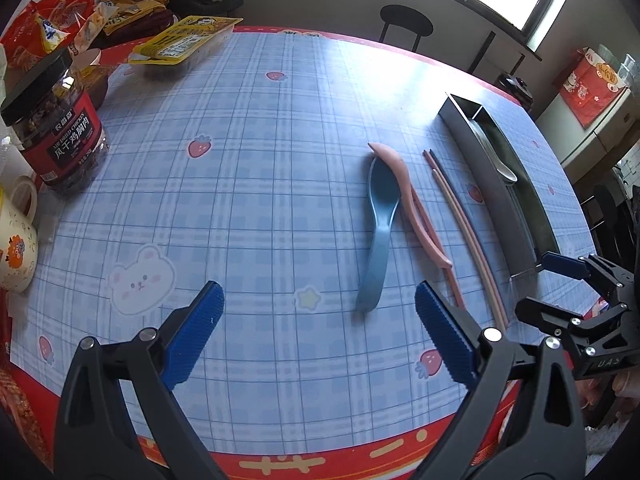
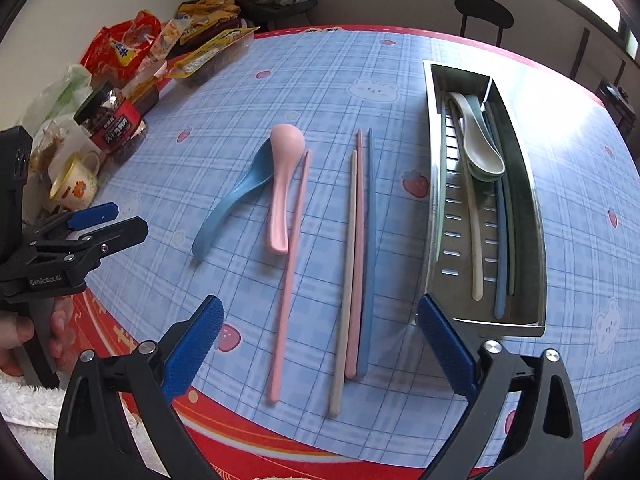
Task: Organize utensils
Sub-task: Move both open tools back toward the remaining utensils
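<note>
The jaws of both grippers stand wide apart with nothing between them: the left gripper [image 1: 320, 332] hovers over the near part of the plaid surface [image 1: 260, 152], and the right gripper [image 2: 320, 344] hovers over the near ends of the loose chopsticks. Two spoons lie on the surface, a blue spoon [image 2: 234, 204] and a pink spoon [image 2: 282, 184], the pink bowl resting on the blue bowl. Four chopsticks lie loose beside them: a pink chopstick [image 2: 290, 276] just right of the pink spoon, then a cream chopstick [image 2: 345, 288], a second pink chopstick [image 2: 357, 260] and a blue chopstick [image 2: 370, 256] packed side by side. In the right wrist view these three point toward the gap of the right jaws, their near ends just ahead of it. The blue spoon's handle end lies just ahead of the left jaws, toward the right finger. A metal tray [image 2: 532, 200] to the right holds two stacked spoons, cream on green, and several chopsticks; its near corner sits just beside the right finger of the right jaws.
</note>
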### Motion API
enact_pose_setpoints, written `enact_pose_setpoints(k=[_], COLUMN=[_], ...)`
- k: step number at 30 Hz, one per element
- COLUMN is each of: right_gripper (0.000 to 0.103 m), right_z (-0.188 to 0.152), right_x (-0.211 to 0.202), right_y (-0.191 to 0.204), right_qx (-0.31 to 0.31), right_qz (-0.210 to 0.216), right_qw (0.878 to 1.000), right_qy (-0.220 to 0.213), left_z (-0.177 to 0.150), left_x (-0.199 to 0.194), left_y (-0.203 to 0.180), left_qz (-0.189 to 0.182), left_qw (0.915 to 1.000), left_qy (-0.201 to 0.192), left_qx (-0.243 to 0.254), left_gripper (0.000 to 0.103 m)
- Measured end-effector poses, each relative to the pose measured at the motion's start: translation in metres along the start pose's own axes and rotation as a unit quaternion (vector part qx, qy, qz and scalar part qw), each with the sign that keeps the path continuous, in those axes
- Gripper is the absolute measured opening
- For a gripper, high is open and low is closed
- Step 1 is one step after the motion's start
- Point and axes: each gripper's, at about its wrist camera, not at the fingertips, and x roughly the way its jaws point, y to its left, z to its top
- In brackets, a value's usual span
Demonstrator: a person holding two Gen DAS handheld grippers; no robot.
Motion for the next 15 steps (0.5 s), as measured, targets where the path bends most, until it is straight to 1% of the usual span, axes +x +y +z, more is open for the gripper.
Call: enact_pose_setpoints(k=[3,4,5,6,9,11,15], right_gripper=[0.061,0.058,0.049,0.043,0.036,0.035,0.031], right_z=[0.003,0.004,0.005,0.006,0.008,0.011,0.015], right_x=[0.011,0.015,0.02,0.026,0.041,0.05,0.062], right_y=[0.014,0.018,0.021,0.025,0.036,0.04,0.043], right_qx=[-0.03,-0.037,-0.043,-0.05,-0.07,-0.076,-0.081], right_qz=[0.009,0.014,0.018,0.018,0.015,0.01,-0.003], right_qw=[0.999,0.999,0.998,0.997,0.995,0.994,0.993], right_qy=[0.027,0.034,0.042,0.052,0.072,0.08,0.088], left_z=[-0.004,-0.003,-0.003,-0.003,-0.001,0.001,0.005], left_x=[0.001,0.002,0.003,0.004,0.006,0.007,0.009], left_y=[0.009,0.012,0.014,0.016,0.018,0.019,0.018], left_qz=[-0.011,-0.014,-0.018,-0.02,-0.025,-0.029,-0.033], left_qw=[0.9999,0.9998,0.9997,0.9996,0.9995,0.9994,0.9994], left_qy=[-0.002,-0.002,-0.002,-0.002,-0.002,-0.002,0.001], left_qx=[-0.01,-0.013,-0.016,-0.018,-0.019,-0.016,-0.013], left_gripper=[0.094,0.094,0.094,0.093,0.091,0.09,0.088])
